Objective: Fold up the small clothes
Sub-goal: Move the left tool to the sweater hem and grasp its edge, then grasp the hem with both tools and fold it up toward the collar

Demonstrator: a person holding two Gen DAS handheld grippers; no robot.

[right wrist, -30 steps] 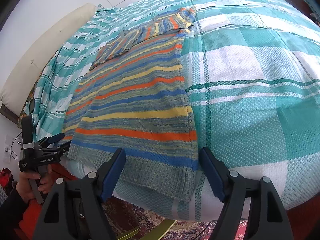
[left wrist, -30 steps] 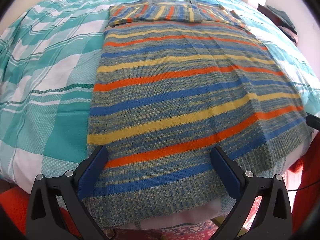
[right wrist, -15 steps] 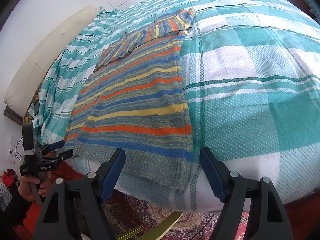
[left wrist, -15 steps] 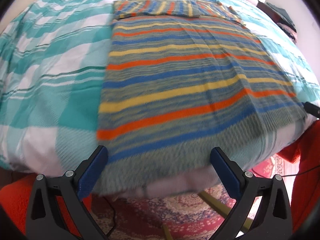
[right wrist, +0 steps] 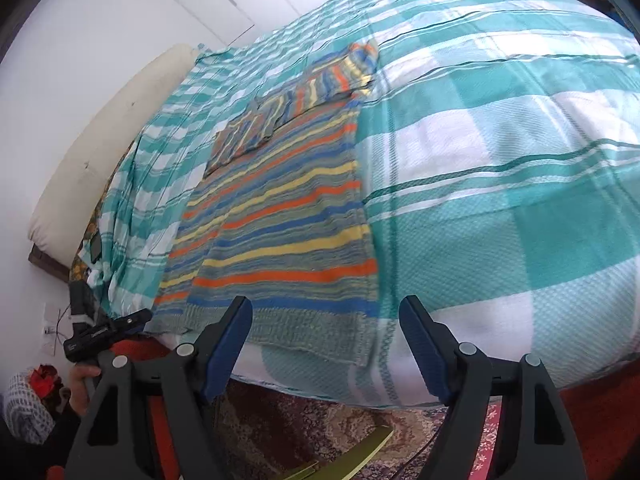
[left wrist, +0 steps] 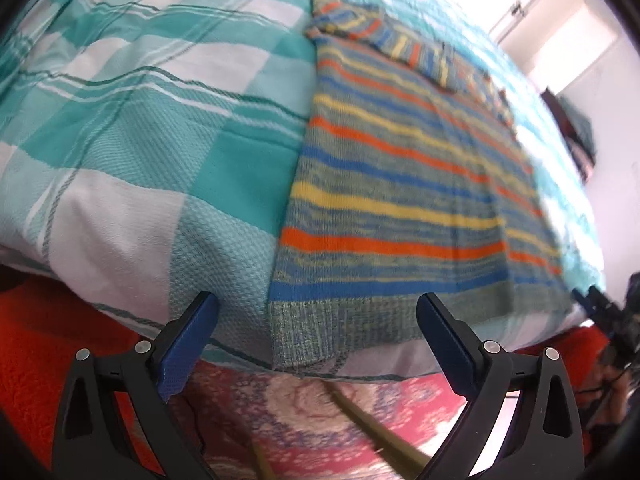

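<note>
Lying flat on the bedspread [left wrist: 132, 168], striped sweater [left wrist: 400, 184], hem just beyond both spread, empty claws [left wrist: 316, 334] [right wrist: 326, 336].

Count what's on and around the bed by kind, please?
Striped sweater: 1
Plaid bedspread: 1
Cream pillow: 1
Handheld grippers: 2, left gripper and right gripper
Patterned rug: 1
Total: 6

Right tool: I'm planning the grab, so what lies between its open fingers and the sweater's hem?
Nothing: in the right wrist view the right tool hangs just off the striped sweater, whose hem corner drapes over the bedspread edge.
</note>
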